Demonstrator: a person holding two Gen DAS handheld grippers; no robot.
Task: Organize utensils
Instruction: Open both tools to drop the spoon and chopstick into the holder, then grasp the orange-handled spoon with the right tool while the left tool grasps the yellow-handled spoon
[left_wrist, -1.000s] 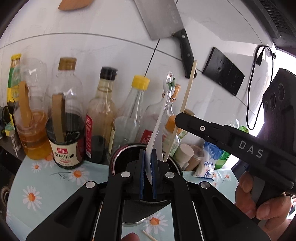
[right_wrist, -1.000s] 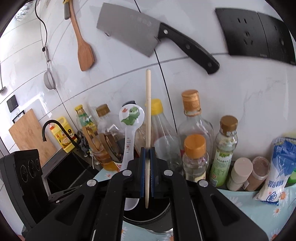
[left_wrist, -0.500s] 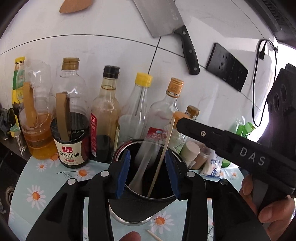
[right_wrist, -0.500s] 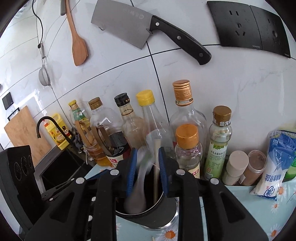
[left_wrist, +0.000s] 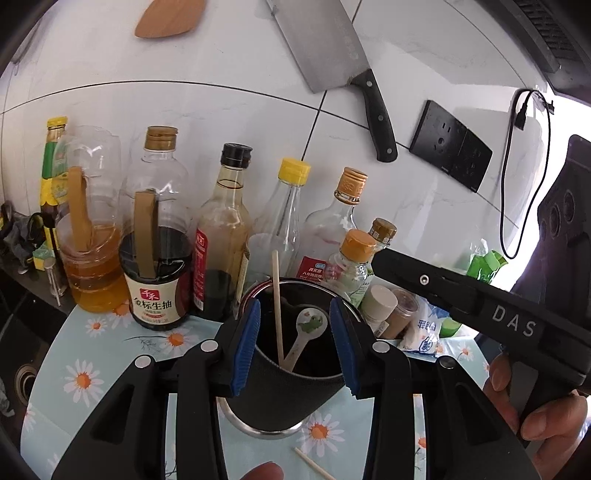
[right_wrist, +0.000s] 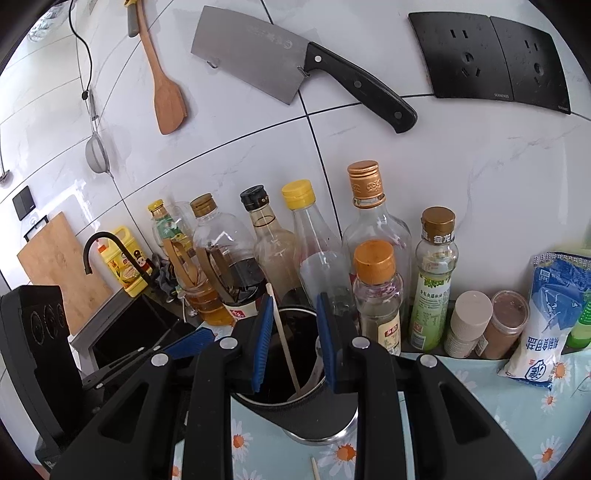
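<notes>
Spoon (left_wrist: 308, 334) and chopstick (left_wrist: 277, 306) sit inside the dark cup (left_wrist: 284, 391) on the daisy-print counter (left_wrist: 85, 373), before the bottles. Left gripper (left_wrist: 293, 343) and right gripper (right_wrist: 293, 341) both spread wide, holding nothing, flanking the cup.

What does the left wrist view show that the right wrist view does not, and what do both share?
Only the left wrist view shows the frog picture on the white spoon and the right tongs. Only the right wrist view shows the faucet, cutting board and strainer. Both show the black utensil cup, the chopstick standing in it and the cleaver.
</notes>
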